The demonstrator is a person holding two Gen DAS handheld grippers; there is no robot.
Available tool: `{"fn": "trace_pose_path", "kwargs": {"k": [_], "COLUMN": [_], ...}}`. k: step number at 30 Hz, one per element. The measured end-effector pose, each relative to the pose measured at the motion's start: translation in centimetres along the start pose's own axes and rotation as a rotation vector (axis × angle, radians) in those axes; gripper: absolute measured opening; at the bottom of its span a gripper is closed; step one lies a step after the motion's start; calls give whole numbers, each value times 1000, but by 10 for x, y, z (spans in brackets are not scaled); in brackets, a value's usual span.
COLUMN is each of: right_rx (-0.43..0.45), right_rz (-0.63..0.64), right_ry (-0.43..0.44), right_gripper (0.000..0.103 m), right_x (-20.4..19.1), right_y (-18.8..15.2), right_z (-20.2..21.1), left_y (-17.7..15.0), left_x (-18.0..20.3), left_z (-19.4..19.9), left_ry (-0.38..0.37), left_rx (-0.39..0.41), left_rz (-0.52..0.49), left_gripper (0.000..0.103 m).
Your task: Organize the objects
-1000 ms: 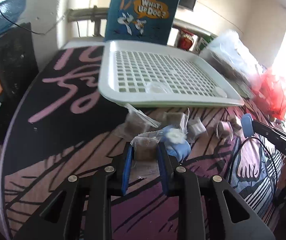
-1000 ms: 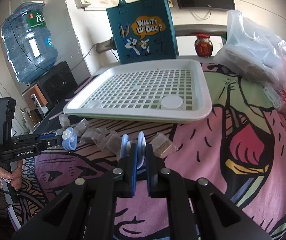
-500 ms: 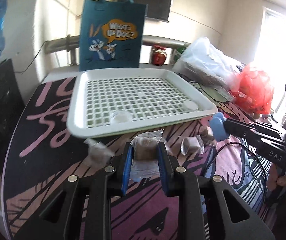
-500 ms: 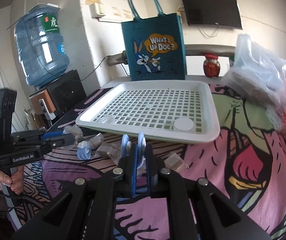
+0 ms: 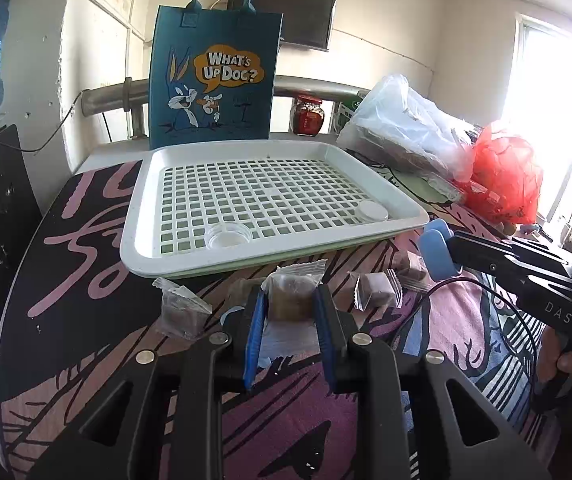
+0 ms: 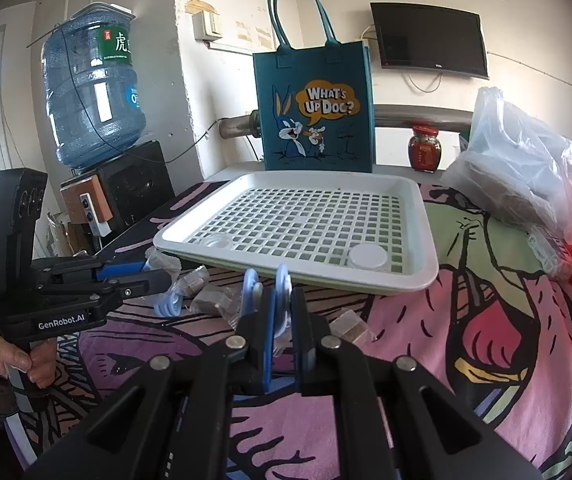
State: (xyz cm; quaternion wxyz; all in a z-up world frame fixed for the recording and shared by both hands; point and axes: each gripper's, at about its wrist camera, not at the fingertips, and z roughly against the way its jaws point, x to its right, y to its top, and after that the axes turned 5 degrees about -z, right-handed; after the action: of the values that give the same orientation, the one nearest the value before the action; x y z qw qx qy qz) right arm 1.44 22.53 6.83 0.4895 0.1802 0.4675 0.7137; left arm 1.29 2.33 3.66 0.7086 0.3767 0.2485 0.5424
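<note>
My left gripper [image 5: 289, 300] is shut on a wrapped brown snack cube [image 5: 291, 294] and holds it above the table, just in front of the white grid tray [image 5: 142, 216]. My right gripper [image 6: 282, 296] is shut on a light blue clip [image 6: 282, 280], also raised in front of the tray [image 6: 426, 276]. In the left wrist view the right gripper [image 5: 438, 252] shows at the right. More wrapped cubes [image 5: 376, 286] lie on the cloth below. Another blue clip [image 6: 166, 308] lies by the left gripper [image 6: 154, 278].
A blue "What's Up Doc?" tote bag [image 5: 214, 80] stands behind the tray. A clear plastic bag [image 5: 406, 128] and a red bag [image 5: 502, 176] sit at the right. A red jar [image 6: 425, 148] and a water bottle [image 6: 90, 92] are further back.
Both grippers have risen and tilted up with their loads. The left one lifted its cube off the pile and swung toward the tray's front edge.
</note>
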Motion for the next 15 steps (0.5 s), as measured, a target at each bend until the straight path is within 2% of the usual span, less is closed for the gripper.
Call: {"fn": "trace_pose_path", "kwargs": {"k": [15], "right_rx": [3], "right_rz": [-9], "right_ry": [12], "right_gripper": [8], "right_x": [2], "right_y": [0], "right_z": [1], "left_y": [-1], "left_x": [0], "left_z": [5], "left_ry": [-4], "left_rx": [22], "left_rz": [-2], "left_gripper": [24]}}
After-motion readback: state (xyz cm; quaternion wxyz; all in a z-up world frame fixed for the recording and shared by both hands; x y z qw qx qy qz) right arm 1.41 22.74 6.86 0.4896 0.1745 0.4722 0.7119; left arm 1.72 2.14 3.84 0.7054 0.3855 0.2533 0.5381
